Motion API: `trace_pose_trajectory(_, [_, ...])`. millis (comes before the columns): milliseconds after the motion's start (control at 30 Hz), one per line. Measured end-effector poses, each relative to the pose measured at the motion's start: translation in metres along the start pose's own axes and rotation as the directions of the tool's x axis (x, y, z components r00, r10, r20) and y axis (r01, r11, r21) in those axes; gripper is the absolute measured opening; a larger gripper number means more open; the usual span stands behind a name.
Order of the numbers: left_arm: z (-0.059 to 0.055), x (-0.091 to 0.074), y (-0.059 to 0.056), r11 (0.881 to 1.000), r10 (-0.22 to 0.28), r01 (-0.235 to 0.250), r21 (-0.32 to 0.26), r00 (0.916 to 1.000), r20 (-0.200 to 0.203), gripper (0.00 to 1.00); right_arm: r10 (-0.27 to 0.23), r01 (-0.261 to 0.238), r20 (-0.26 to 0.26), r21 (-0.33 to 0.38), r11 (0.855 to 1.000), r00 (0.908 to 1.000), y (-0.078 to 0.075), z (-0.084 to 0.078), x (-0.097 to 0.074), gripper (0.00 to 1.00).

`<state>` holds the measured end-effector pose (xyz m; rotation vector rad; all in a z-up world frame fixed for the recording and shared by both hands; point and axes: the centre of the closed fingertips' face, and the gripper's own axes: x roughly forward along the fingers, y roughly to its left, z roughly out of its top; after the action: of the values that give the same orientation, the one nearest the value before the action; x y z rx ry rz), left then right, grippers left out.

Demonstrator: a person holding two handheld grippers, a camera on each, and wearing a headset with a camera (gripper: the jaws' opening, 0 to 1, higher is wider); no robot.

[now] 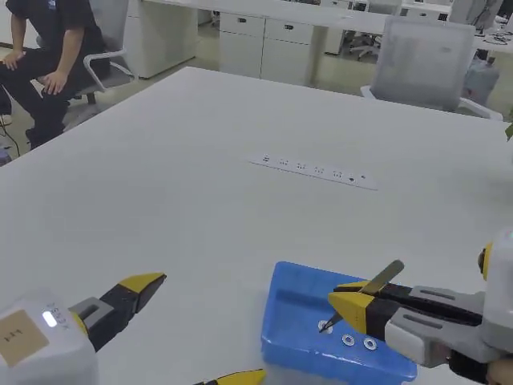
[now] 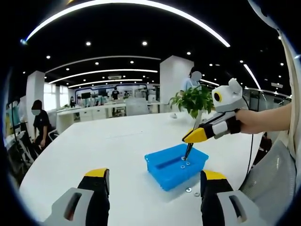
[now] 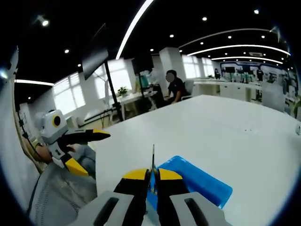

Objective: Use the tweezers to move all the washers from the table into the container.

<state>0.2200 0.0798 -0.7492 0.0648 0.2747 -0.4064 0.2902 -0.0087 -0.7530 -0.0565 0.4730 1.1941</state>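
**Stage of transfer: part done.** Three washers [image 1: 348, 341] lie on the floor of the container [image 1: 292, 309], a shallow blue tray; these count as delivered. One of the three sits right at the tips of the tweezers [image 1: 377, 282], and the pictures do not settle whether it is pinched or already released. In the left gripper view, two further washers [image 2: 188, 190] rest on the table [image 1: 200, 200] just outside the container's near wall, close together; these remain to be moved. Whether others lie elsewhere cannot be told.

The tweezers slope down into the container, tips low over its floor near the middle. The right gripper [image 1: 345, 305] carries them, its yellow-tipped jaws closed tight on the tweezer shank, and it reaches in over the container's right-hand end.

The left gripper [image 1: 213, 324] waits to the left of the container, apart from it, jaws spread wide and holding nothing.

Judged from this layout, the step in hand is a drop-off or the moment just after it; the next pick-up would be one of the two washers outside the container's wall.

Beyond the container, well apart, a white socket strip [image 1: 313, 170] lies flat on the table. Farther off stand a grey chair [image 1: 425, 56] and a seated person [image 1: 48, 48].
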Motion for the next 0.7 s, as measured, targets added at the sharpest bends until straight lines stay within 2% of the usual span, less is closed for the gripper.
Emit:
trace_pose_trajectory(333, [0.000, 0.000, 0.000, 1.000, -0.003, 0.003, -0.003, 1.0000, 0.003, 0.80, -0.030, 0.030, -0.010, 0.025, 0.999, 0.9995, -0.017, -0.001, 0.009, 0.03])
trace_pose_trajectory(700, [0.001, 0.000, 0.001, 1.000, -0.001, 0.001, -0.008, 1.0000, 0.007, 0.80, -0.058, 0.061, -0.048, 0.058, 0.996, 0.9972, -0.030, -0.012, 0.024, 0.03])
